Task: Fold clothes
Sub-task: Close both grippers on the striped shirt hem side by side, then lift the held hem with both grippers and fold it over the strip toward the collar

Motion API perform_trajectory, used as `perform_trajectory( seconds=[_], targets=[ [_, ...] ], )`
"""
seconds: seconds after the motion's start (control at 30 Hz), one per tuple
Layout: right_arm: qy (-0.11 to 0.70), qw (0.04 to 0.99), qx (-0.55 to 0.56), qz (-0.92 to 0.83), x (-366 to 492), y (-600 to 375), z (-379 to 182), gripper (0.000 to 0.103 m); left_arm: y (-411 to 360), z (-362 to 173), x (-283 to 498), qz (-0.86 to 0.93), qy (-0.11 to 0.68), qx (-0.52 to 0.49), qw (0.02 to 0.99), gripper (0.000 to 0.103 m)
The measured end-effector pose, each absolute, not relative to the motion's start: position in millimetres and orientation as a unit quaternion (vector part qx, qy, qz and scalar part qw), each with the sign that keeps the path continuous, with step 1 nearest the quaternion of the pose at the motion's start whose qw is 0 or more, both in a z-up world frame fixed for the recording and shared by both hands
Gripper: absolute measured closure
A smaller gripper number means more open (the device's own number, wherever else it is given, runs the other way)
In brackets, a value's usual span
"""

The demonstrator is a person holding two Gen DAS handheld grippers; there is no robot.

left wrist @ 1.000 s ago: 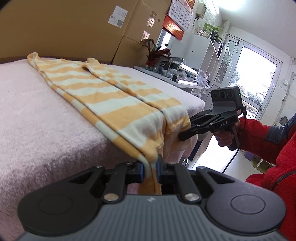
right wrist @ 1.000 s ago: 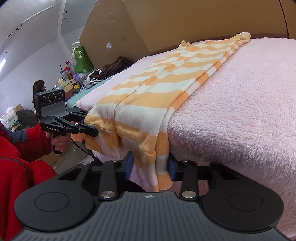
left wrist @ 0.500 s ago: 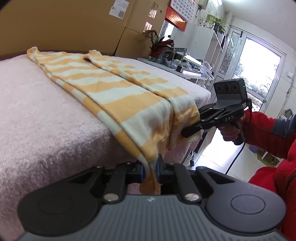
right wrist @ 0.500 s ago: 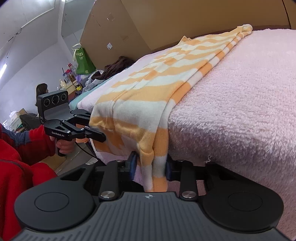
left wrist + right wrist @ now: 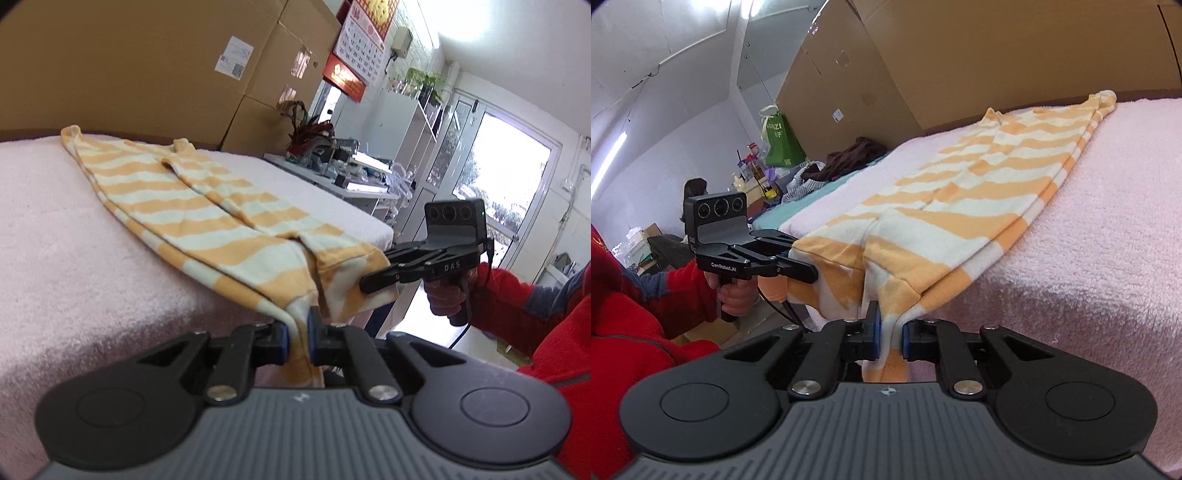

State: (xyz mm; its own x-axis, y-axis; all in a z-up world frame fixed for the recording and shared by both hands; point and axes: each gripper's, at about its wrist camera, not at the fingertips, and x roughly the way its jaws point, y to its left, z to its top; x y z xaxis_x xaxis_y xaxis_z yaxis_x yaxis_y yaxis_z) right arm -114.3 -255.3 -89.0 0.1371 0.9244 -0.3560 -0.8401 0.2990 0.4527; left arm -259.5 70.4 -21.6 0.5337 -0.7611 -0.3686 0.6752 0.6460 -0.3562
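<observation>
An orange-and-white striped garment (image 5: 207, 218) lies lengthwise on the pink towel-covered table (image 5: 74, 266), folded in from both sides. It also shows in the right wrist view (image 5: 960, 218). My left gripper (image 5: 295, 334) is shut on one near corner of its hem, lifted off the table edge. My right gripper (image 5: 889, 336) is shut on the other near corner. Each gripper shows in the other's view, the right one (image 5: 373, 282) and the left one (image 5: 805, 271), both pinching the hem that hangs off the near edge.
Large cardboard boxes (image 5: 155, 62) stand behind the table. A desk with a plant and clutter (image 5: 332, 162) and a glass door are to the right. A second table with dark clothes (image 5: 849, 162) and a seated person are to the left.
Both grippers have lifted the near hem upward, so it hangs less over the table edge. The right gripper's jaws have closed tighter on the cloth.
</observation>
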Motion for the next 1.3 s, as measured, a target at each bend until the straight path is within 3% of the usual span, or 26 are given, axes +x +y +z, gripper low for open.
perform_trajectory(
  seconds=[0.17, 0.37, 0.43, 0.5, 0.57, 0.67, 0.77, 0.9, 0.93, 1.13, 1.3],
  targets=[
    [0.293, 0.741, 0.098, 0.596, -120, -256, -84, 0.091, 84, -18, -264, -0.407, 0.254, -0.104, 0.871, 0.097],
    [0.336, 0.741, 0.108, 0.571, -112, -249, -111, 0.09, 84, -58, -254, -0.382, 0.308, -0.114, 0.864, 0.096],
    [0.341, 0.751, 0.095, 0.557, -113, -248, -117, 0.084, 80, -61, -253, -0.387, 0.3, -0.11, 0.865, 0.091],
    [0.342, 0.753, 0.095, 0.553, -111, -248, -119, 0.072, 76, -65, -250, -0.393, 0.298, -0.104, 0.864, 0.069],
    [0.338, 0.753, 0.101, 0.555, -110, -248, -118, 0.066, 72, -68, -245, -0.397, 0.298, -0.095, 0.863, 0.067],
    [0.329, 0.762, 0.096, 0.549, -108, -247, -122, 0.064, 69, -75, -239, -0.398, 0.304, -0.083, 0.862, 0.074],
    [0.321, 0.772, 0.092, 0.54, -106, -247, -129, 0.064, 68, -84, -235, -0.395, 0.321, -0.075, 0.858, 0.097],
    [0.324, 0.774, 0.068, 0.54, -109, -243, -139, 0.07, 65, -81, -239, -0.403, 0.323, -0.061, 0.854, 0.098],
    [0.327, 0.769, 0.066, 0.545, -110, -243, -139, 0.089, 63, -77, -241, -0.409, 0.32, -0.056, 0.852, 0.098],
    [0.338, 0.734, 0.089, 0.583, -114, -251, -119, 0.09, 64, -48, -249, -0.435, 0.32, -0.066, 0.839, 0.098],
    [0.333, 0.715, 0.135, 0.6, -114, -260, -102, 0.09, 76, -27, -250, -0.441, 0.304, -0.133, 0.834, 0.098]
  ],
)
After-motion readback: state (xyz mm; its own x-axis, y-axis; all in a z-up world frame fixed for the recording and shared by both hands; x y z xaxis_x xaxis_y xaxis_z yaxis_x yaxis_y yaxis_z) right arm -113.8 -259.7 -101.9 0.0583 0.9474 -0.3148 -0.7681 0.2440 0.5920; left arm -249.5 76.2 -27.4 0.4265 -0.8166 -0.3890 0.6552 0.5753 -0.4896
